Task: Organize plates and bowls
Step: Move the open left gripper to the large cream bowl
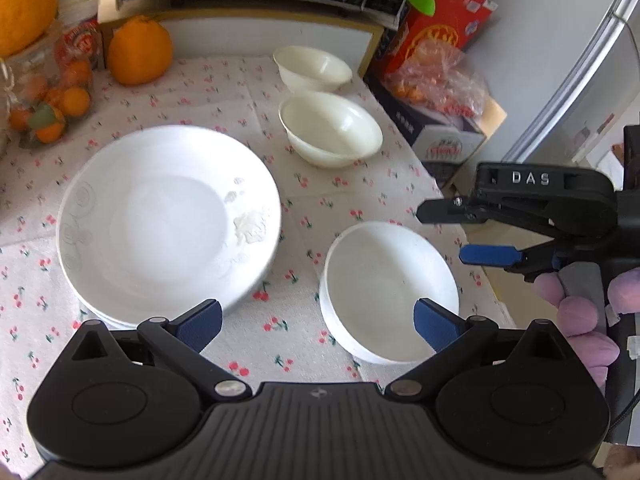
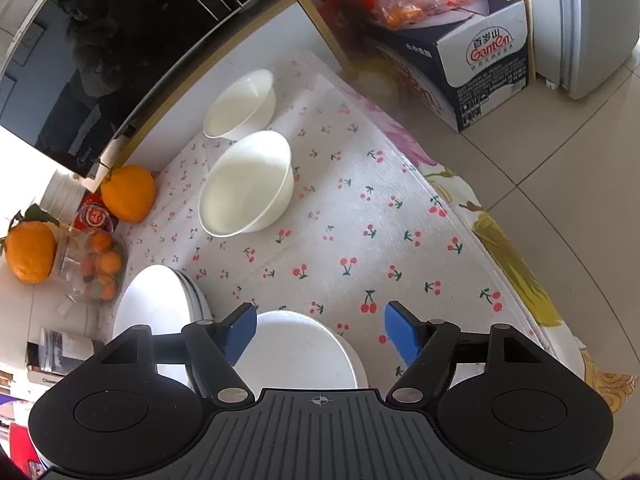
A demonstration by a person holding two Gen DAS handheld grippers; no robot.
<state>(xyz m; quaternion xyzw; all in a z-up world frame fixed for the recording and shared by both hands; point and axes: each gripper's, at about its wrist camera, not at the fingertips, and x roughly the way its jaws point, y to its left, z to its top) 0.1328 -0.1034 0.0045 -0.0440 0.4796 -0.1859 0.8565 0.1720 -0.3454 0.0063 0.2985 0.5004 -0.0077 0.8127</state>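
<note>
From the left wrist view, the left gripper (image 1: 316,320) has its blue fingers (image 1: 200,324) spread wide, with nothing between them. They hang over a tabletop (image 1: 168,80) covered in a white cloth with little red cherries. A stack of white plates (image 1: 168,224) sits on the left, just past the left finger, and the top plate looks a bit blurry. A white bowl stack (image 1: 388,288) sits on the right, close to the right finger, but the finger does not press on it. Farther back are two cream bowls, a near bowl (image 1: 332,132) and a far bowl (image 1: 312,68), apart from each other. A big orange (image 1: 138,50) sits at the back left. The right gripper (image 1: 452,232) pokes in from the right side, held by a hand (image 1: 576,304) in a purple glove, and its fingers are apart and hold nothing. From the right wrist view, the right gripper (image 2: 320,332) has its blue fingers (image 2: 402,336) let go and apart. The white bowl stack (image 2: 300,352) sits on the cloth below them, under the left finger, and I cannot tell if that finger touches the rim. The plates (image 2: 156,308) are just to the left. The near bowl (image 2: 246,184) and far bowl (image 2: 240,104) sit farther up the cloth, with the orange (image 2: 128,194) to their left. A cardboard box (image 2: 488,64) stands on the floor past the tabletop.
</note>
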